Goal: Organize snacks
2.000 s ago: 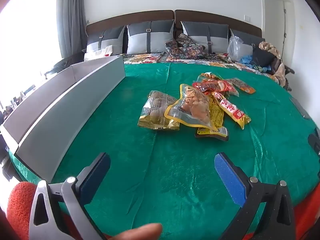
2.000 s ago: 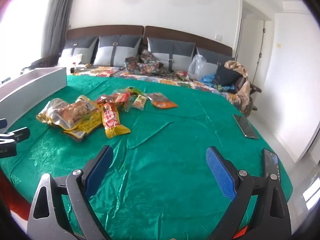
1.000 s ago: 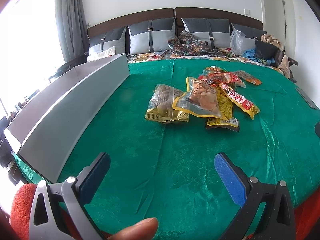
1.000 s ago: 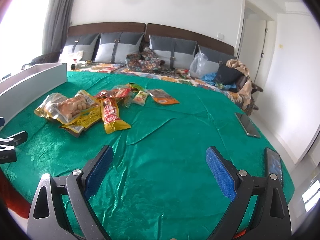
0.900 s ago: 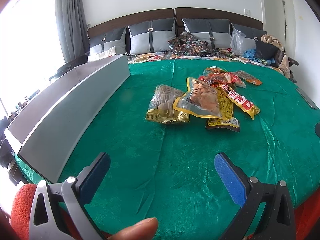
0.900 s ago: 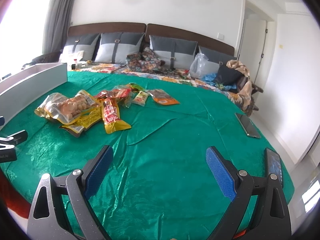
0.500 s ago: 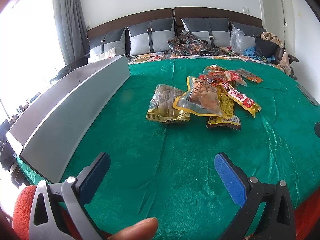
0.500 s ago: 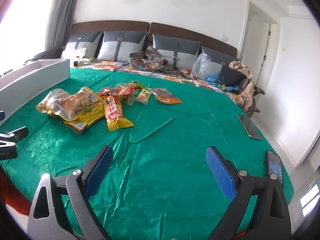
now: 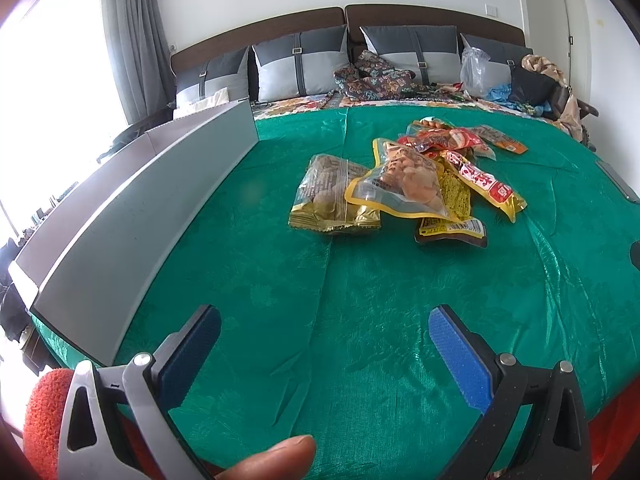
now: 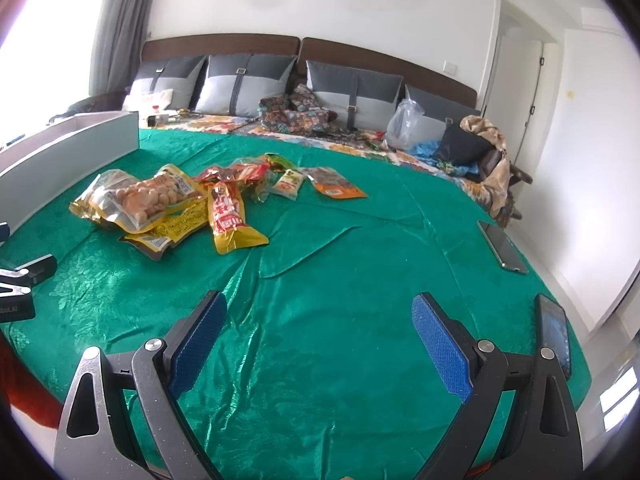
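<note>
Several snack packets lie in a loose heap on the green cloth point(image 9: 360, 300): a gold bag point(image 9: 330, 196), a clear yellow-edged pouch of round snacks point(image 9: 404, 182) point(image 10: 140, 196), a long yellow and red packet point(image 9: 486, 186) point(image 10: 228, 216) and an orange packet point(image 10: 334, 184). A long grey box point(image 9: 132, 216) point(image 10: 60, 160) stands along the left edge. My left gripper point(image 9: 324, 340) hangs open, well short of the heap. My right gripper point(image 10: 318, 334) is open too, over bare cloth to the right of the snacks.
Two phones point(image 10: 502, 246) point(image 10: 554, 330) lie near the cloth's right edge. Grey pillows point(image 9: 300, 64), a patterned blanket point(image 10: 296, 116) and a plastic bag point(image 10: 404, 124) line the far side. A fingertip point(image 9: 272, 458) shows at the bottom of the left wrist view.
Both views have crept slightly closer to the snack heap. Both grippers stayed open and the packets have not moved.
</note>
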A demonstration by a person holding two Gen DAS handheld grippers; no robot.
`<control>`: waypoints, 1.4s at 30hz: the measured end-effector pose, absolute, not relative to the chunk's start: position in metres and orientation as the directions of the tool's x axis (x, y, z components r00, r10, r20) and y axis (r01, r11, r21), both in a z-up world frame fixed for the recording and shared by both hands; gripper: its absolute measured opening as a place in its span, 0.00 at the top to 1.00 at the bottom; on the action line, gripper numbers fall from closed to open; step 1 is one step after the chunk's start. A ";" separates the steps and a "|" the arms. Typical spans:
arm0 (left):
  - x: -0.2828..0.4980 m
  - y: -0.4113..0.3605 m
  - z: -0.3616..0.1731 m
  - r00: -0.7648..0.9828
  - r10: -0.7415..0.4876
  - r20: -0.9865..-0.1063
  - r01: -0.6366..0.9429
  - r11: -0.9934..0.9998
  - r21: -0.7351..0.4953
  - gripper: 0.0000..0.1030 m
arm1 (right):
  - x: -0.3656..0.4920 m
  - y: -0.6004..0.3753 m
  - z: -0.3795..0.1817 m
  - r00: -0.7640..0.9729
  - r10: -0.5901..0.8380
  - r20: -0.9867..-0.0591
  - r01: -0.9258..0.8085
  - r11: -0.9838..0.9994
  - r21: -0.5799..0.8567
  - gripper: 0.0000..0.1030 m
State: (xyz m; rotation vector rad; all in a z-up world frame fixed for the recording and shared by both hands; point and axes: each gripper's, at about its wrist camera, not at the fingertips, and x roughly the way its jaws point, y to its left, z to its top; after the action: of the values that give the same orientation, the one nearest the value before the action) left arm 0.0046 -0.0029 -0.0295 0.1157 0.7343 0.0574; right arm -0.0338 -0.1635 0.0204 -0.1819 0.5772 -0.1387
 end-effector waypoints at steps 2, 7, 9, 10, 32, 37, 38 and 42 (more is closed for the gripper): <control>0.006 -0.003 -0.031 0.735 0.094 -0.672 -0.012 0.992 0.126 0.00 | -0.032 -0.164 0.019 0.825 -0.180 -0.536 0.078 0.975 -0.208 0.07; 0.010 -0.002 -0.038 0.715 0.095 -0.692 -0.013 0.992 0.123 0.00 | -0.026 -0.167 0.011 0.802 -0.181 -0.570 0.078 0.977 -0.200 0.07; 0.013 -0.001 -0.042 0.700 0.096 -0.708 -0.016 0.993 0.119 0.00 | -0.024 -0.170 0.008 0.790 -0.178 -0.586 0.079 0.978 -0.191 0.07; 0.014 0.001 -0.044 0.690 0.094 -0.717 -0.017 0.993 0.115 0.00 | -0.023 -0.171 0.006 0.784 -0.177 -0.594 0.081 0.979 -0.185 0.07; 0.075 0.023 -0.071 0.507 -0.006 -0.862 -0.004 1.000 -0.009 0.00 | 0.089 -0.263 -0.035 0.569 -0.144 -0.810 0.161 0.985 -0.062 0.07; 0.080 0.026 -0.070 0.484 -0.031 -0.875 0.043 0.999 -0.011 0.00 | 0.097 -0.271 -0.038 0.593 -0.106 -0.798 0.160 0.987 -0.012 0.06; 0.082 0.028 -0.070 0.457 -0.033 -0.889 0.051 0.999 -0.011 0.00 | 0.096 -0.270 -0.038 0.592 -0.108 -0.798 0.159 0.987 -0.015 0.06; 0.091 0.056 -0.032 0.507 -0.084 -0.858 0.004 0.995 -0.095 0.04 | 0.098 -0.270 -0.037 0.591 -0.106 -0.800 0.159 0.987 -0.013 0.06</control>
State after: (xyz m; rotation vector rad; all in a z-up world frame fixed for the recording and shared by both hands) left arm 0.0913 0.0562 -0.0317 -0.0846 1.0381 -0.0529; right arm 0.0983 -0.2696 -0.0375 0.0622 0.9259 -0.1540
